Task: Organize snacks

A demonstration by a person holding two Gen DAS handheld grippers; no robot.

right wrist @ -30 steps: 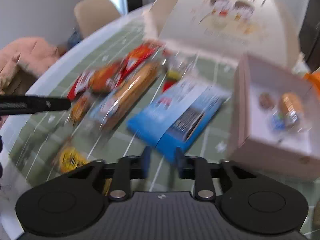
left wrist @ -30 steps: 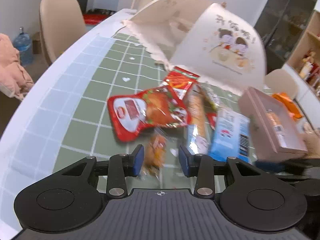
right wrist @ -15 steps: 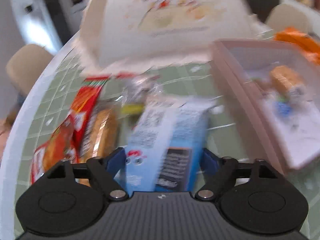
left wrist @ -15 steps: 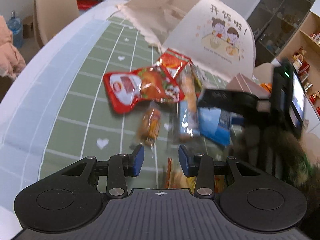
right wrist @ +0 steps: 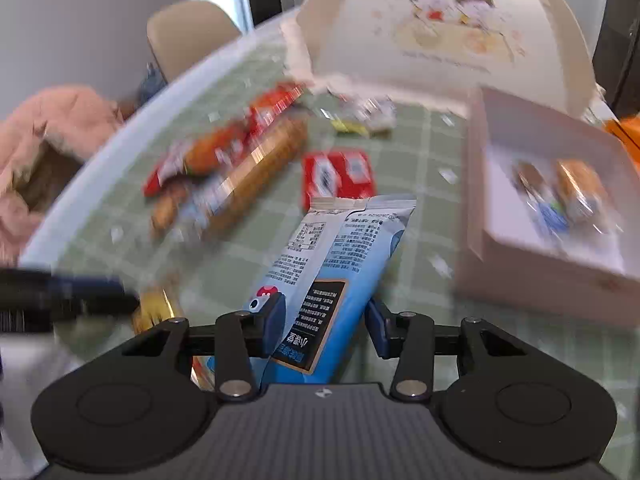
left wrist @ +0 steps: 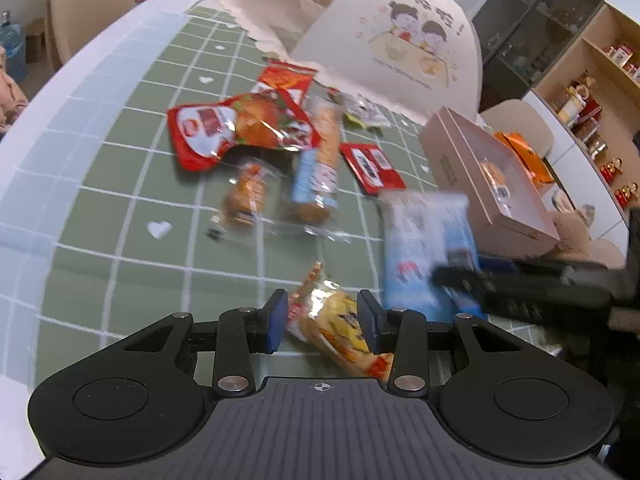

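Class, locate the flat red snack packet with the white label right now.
The flat red snack packet lies on the green checked tablecloth mid-table, between the long biscuit pack and the pink open box.

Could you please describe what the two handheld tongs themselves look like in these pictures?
Both look alike. The left tongs and right tongs have matte black bodies with a ribbed grey top plate bearing a small crosshair mark, two round black discs at the sides, black linkage arms with silver rivets, and dark blue pads on the fingers. No cables or sleeves show.
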